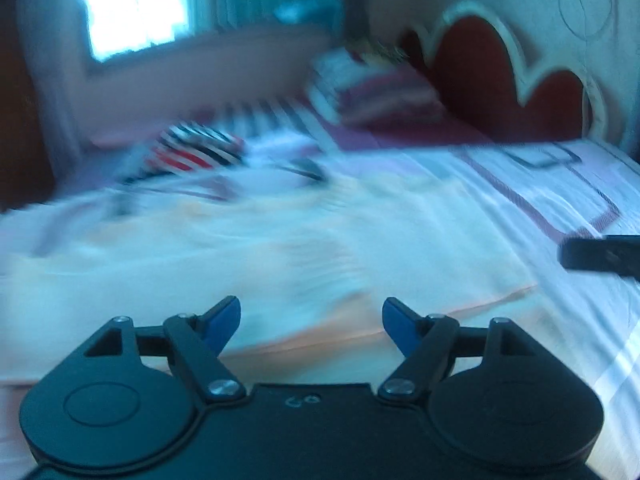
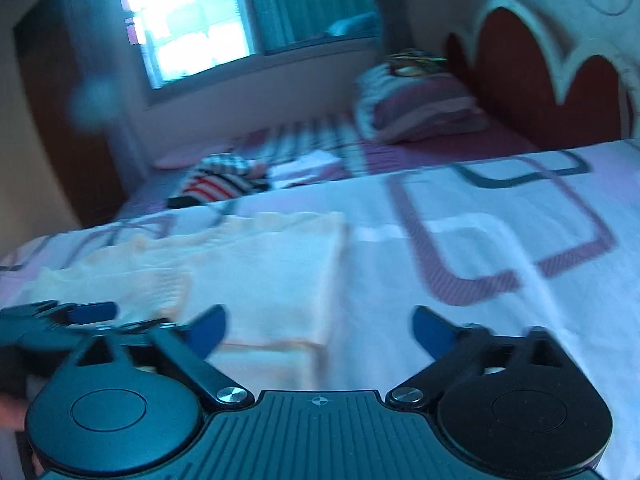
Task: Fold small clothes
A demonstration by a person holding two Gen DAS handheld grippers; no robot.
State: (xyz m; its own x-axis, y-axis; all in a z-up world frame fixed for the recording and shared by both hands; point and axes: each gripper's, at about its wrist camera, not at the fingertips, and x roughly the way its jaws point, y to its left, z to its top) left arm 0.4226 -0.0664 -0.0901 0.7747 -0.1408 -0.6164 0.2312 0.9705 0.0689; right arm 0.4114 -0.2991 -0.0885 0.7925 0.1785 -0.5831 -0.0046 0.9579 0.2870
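Note:
A small pale peach garment (image 2: 256, 272) lies flat on the bedsheet, with a frilled edge at its far left side; it also shows, blurred, in the left wrist view (image 1: 280, 264). My left gripper (image 1: 311, 322) is open and empty, just above the garment's near edge. My right gripper (image 2: 319, 330) is open and empty over the garment's near right corner. The left gripper's fingers (image 2: 86, 312) show at the left of the right wrist view. A finger of the right gripper (image 1: 600, 256) shows at the right edge of the left wrist view.
The bed (image 2: 500, 240) has a white sheet with purple and grey squares. A striped red, white and black garment (image 2: 224, 184) lies at the far side. Folded bedding (image 2: 420, 108) is stacked near the red headboard (image 2: 520, 80). A window (image 2: 180, 28) is behind.

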